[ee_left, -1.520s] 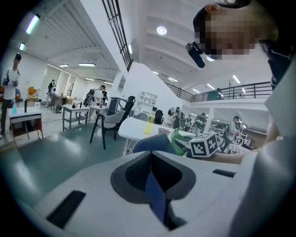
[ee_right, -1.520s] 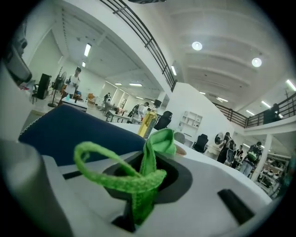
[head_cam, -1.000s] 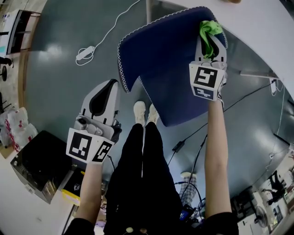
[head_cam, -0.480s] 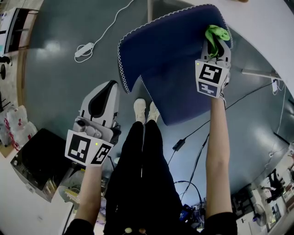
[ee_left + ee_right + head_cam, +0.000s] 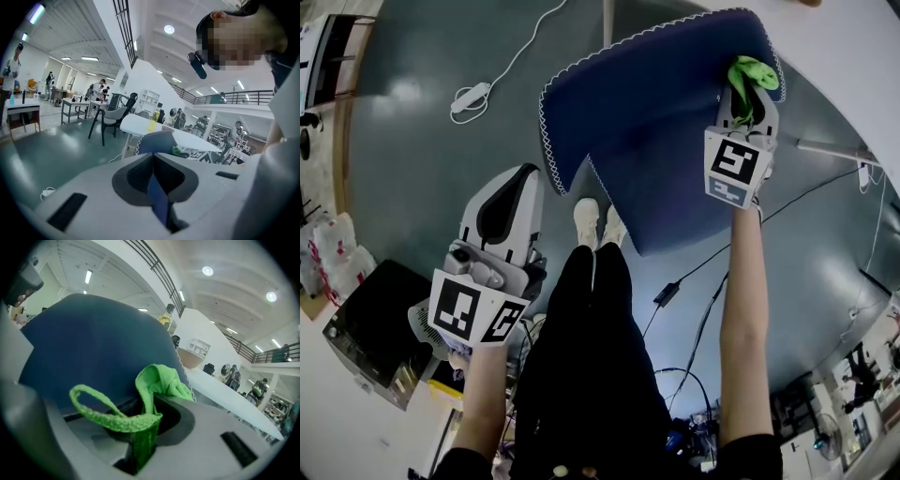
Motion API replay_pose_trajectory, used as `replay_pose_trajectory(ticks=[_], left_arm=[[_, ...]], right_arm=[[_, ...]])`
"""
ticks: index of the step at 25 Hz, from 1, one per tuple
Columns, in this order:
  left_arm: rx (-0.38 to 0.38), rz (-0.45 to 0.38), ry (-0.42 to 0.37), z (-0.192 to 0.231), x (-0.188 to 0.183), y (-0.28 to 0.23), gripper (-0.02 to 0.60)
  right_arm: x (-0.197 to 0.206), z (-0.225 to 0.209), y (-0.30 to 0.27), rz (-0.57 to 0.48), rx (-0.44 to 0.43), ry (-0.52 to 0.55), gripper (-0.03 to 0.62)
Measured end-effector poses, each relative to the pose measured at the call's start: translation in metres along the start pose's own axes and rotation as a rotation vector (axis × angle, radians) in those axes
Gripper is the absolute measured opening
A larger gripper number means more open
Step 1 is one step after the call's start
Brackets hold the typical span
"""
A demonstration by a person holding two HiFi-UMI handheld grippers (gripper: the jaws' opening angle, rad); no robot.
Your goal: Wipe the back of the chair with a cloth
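A dark blue chair back (image 5: 647,122) with white stitched edging fills the upper middle of the head view. My right gripper (image 5: 750,89) is at its upper right corner, shut on a bright green cloth (image 5: 748,73) that bunches out past the jaws against the fabric. In the right gripper view the green cloth (image 5: 159,380) loops out of the closed jaws, with the blue chair back (image 5: 93,343) right behind it. My left gripper (image 5: 517,180) hangs low at the left, away from the chair, shut with nothing in it. From the left gripper view the chair (image 5: 157,140) shows further off.
A white table (image 5: 853,56) runs along the upper right, behind the chair. A white cable and power strip (image 5: 473,101) lie on the grey floor at upper left. A black box (image 5: 370,328) stands at lower left. The person's legs and white shoes (image 5: 586,220) are just below the chair.
My right gripper has carried the green cloth to the right and slightly up along the chair back, toward its corner. The left gripper has barely shifted.
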State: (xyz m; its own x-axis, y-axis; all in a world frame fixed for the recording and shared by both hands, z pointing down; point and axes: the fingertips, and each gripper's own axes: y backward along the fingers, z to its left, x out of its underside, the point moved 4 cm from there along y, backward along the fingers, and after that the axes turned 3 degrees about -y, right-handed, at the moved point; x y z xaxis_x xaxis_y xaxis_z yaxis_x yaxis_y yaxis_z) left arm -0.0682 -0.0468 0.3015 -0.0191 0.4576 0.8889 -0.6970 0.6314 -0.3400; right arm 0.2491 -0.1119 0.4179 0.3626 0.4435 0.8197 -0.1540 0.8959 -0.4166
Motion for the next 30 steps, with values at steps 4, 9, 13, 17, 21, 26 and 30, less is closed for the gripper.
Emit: replay_pose_trajectory(ticks=[4, 9, 13, 17, 21, 26, 30], left_arm=[[0.008, 0.011, 0.004, 0.000, 0.005, -0.004, 0.008], [0.015, 0.027, 0.008, -0.001, 0.013, -0.010, 0.008], [0.017, 0.028, 0.010, -0.002, 0.015, -0.011, 0.008], [0.017, 0.027, 0.015, -0.002, 0.016, -0.012, 0.008], [0.014, 0.031, 0.024, -0.001, 0.019, -0.013, 0.008], [0.003, 0.043, 0.028, 0.004, 0.028, -0.014, 0.008], [-0.007, 0.048, 0.029, 0.009, 0.029, -0.013, 0.008]], right_arm=[[0.012, 0.001, -0.001, 0.017, 0.004, -0.005, 0.055], [0.036, 0.007, -0.005, 0.069, -0.006, -0.021, 0.055], [0.056, 0.012, -0.008, 0.110, -0.016, -0.029, 0.055], [0.073, 0.017, -0.012, 0.146, -0.023, -0.055, 0.055], [0.089, 0.026, -0.018, 0.182, -0.026, -0.084, 0.055], [0.117, 0.043, -0.028, 0.246, -0.053, -0.086, 0.055], [0.135, 0.055, -0.034, 0.299, -0.074, -0.102, 0.055]])
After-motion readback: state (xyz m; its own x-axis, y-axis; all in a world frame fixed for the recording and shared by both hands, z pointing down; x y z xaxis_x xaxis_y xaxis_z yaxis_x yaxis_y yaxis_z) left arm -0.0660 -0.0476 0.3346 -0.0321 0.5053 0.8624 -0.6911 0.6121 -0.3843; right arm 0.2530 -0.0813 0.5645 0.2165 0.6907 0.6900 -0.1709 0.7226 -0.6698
